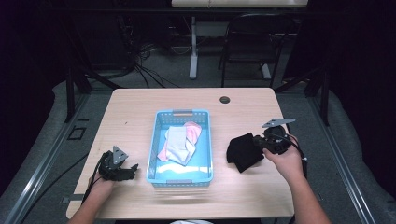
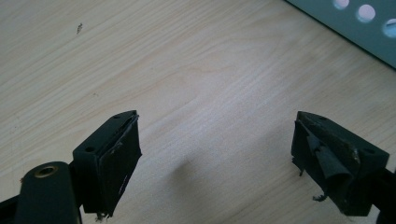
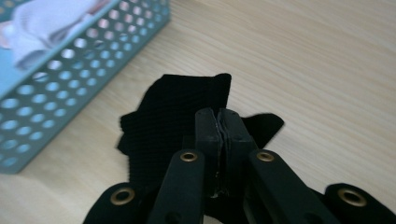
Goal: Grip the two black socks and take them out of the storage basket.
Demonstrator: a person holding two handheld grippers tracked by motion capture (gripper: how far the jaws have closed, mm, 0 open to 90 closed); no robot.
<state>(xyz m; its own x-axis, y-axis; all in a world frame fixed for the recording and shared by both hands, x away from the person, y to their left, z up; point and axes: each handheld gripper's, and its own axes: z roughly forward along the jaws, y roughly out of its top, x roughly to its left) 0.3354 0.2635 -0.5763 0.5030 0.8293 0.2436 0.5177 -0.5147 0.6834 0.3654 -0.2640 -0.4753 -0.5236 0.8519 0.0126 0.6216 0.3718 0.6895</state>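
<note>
- At about four o'clock on the table (image 1: 140,107), the right gripper (image 1: 261,144) has its jaws pressed together on a black cloth (image 1: 243,152), pinching its edge nearest the hand.
- In the right gripper view the black cloth (image 3: 177,116) hangs crumpled ahead of the right gripper (image 3: 223,122), low over the wood and perhaps touching it.
- The blue basket (image 1: 204,140) stands at the table's middle, at nine o'clock from the cloth and near it; its long axis runs twelve to six. A white and pink cloth (image 1: 180,142) lies inside.
- The left gripper (image 1: 130,169) rests at eight o'clock, just beside the basket's near left corner, jaws wide apart and holding nothing.
- Judged from this, the right hand is the nearer one to carry the black cloth leftward over the basket wall.
</note>
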